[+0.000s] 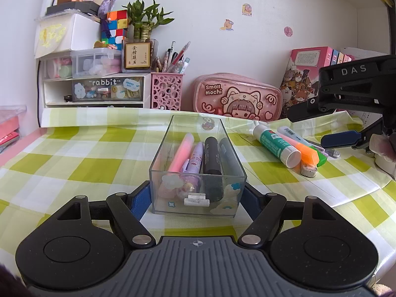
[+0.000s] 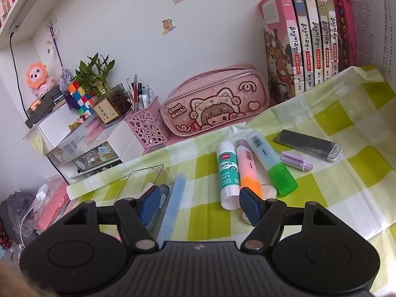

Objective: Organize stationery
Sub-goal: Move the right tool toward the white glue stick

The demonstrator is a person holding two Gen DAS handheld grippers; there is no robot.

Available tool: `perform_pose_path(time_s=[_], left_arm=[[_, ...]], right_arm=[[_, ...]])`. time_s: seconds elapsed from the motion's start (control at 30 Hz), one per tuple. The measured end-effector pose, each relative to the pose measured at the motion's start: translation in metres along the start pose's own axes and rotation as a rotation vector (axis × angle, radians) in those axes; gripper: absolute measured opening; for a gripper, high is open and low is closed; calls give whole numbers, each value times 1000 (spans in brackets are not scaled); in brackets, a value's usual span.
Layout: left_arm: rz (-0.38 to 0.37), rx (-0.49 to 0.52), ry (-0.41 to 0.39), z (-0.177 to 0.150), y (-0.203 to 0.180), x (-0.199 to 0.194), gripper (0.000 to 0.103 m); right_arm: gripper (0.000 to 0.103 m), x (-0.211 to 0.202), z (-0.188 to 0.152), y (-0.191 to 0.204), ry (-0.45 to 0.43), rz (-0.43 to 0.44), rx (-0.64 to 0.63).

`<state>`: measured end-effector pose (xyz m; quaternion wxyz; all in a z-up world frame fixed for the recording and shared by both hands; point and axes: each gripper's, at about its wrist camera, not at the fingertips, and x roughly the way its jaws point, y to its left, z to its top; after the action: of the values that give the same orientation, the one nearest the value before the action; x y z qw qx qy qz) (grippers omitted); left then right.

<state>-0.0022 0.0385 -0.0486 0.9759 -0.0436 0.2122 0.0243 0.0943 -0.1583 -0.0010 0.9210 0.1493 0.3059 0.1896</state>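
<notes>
- Bracing the clear box is the left gripper: its blue pads sit against both side walls at the box's near end, so it is clamped on the box, steadying it on the checked cloth.
- Inside the box lie a pink highlighter, a purple pen and two black markers; a small white piece leans on its near wall.
- Right of the box, the right gripper hangs with jaws spread wide and nothing between them. A pale blue pen appears in the gap, but whether it lies in the box or on the cloth I cannot tell.
- Loose stationery waits in a cluster right of the box: a glue stick, an orange highlighter touching it, a green highlighter, a small eraser at their near ends, a lilac clip-like item and a dark flat case farthest out.
- Judging by this, the step in hand is picking the next loose item to drop into the box; sorting looks roughly half done.
- Next move calls for lowering the right gripper over the glue stick or orange highlighter, jaws across its width. They touch, so closing may nudge the neighbour or roll the round stick.
</notes>
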Motion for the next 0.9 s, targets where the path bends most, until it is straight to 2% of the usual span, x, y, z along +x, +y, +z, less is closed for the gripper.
perform_pose_path(time_s=[0.13, 0.2, 0.37, 0.5, 0.63, 0.9], left_arm=[[0, 0, 0, 0, 0, 0, 74], [0, 0, 0, 0, 0, 0, 74], [0, 0, 0, 0, 0, 0, 74], [0, 0, 0, 0, 0, 0, 74], [1, 0, 0, 0, 0, 0, 74], [0, 0, 0, 0, 0, 0, 74]], right_arm=[[69, 8, -8, 7, -36, -58, -143], [56, 14, -13, 9, -37, -81, -216], [47, 29, -11, 6, -24, -80, -226], [40, 36, -12, 14, -19, -96, -283], [36, 34, -14, 25, -27, -60, -346], [23, 53, -17, 38, 28, -117, -419]])
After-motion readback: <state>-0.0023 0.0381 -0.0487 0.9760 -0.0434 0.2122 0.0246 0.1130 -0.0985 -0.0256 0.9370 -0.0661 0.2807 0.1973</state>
